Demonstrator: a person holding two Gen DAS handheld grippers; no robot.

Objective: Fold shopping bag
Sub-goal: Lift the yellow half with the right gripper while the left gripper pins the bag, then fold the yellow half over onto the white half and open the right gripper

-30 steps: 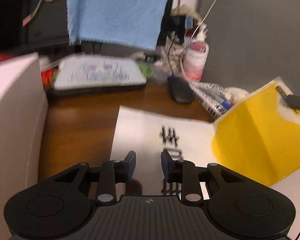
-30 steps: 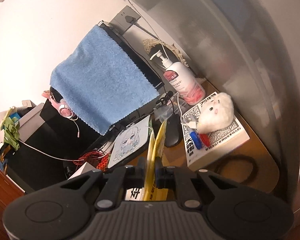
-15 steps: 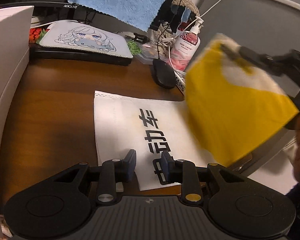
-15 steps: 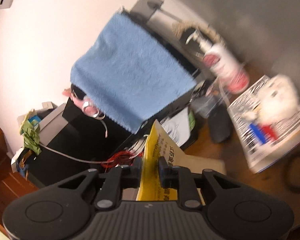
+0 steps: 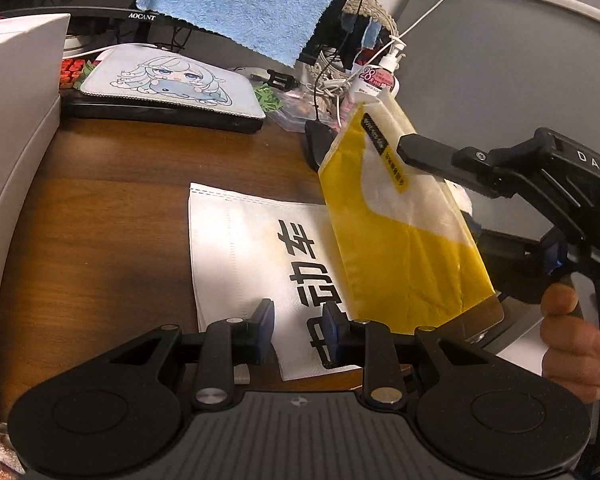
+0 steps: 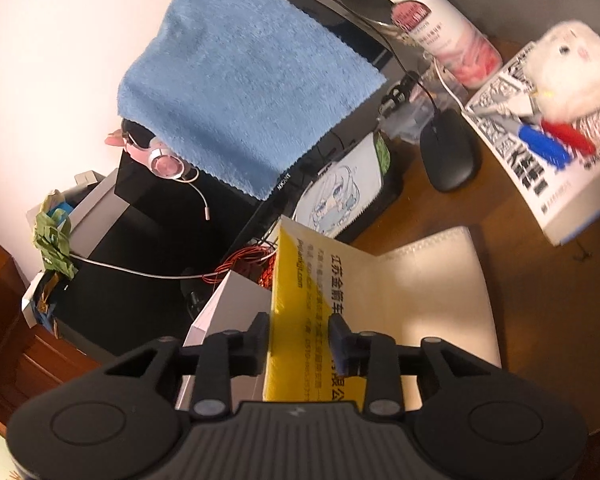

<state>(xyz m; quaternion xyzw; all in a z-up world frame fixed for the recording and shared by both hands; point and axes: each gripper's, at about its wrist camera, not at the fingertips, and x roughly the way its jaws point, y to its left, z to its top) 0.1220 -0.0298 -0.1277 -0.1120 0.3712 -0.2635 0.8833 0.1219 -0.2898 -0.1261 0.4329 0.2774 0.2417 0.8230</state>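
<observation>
The shopping bag's white half point(image 5: 252, 248), printed with black characters, lies flat on the brown desk point(image 5: 112, 220). Its yellow half point(image 5: 400, 248) stands lifted and tilted at the right. My right gripper point(image 5: 405, 149) reaches in from the right at that flap's upper edge. In the right wrist view the yellow flap point(image 6: 296, 280) runs face-up through the gap of the right gripper point(image 6: 299, 336), whose fingers stand apart. The white half point(image 6: 432, 300) lies beyond it. My left gripper point(image 5: 298, 320) hovers open over the bag's near edge, holding nothing.
A blue towel point(image 5: 244, 4) hangs over a monitor at the back. An illustrated mat point(image 5: 168, 84), black mouse point(image 6: 450, 152), pump bottle point(image 5: 374, 80), and book with plush toy point(image 6: 572, 60) crowd the back. A white box point(image 5: 16, 152) walls the left. A hand point(image 5: 572, 344) grips the right handle.
The right gripper swung the yellow flap up and over toward the left, and its fingers spread wider. The left gripper drew back toward the bag's near edge and stays open.
</observation>
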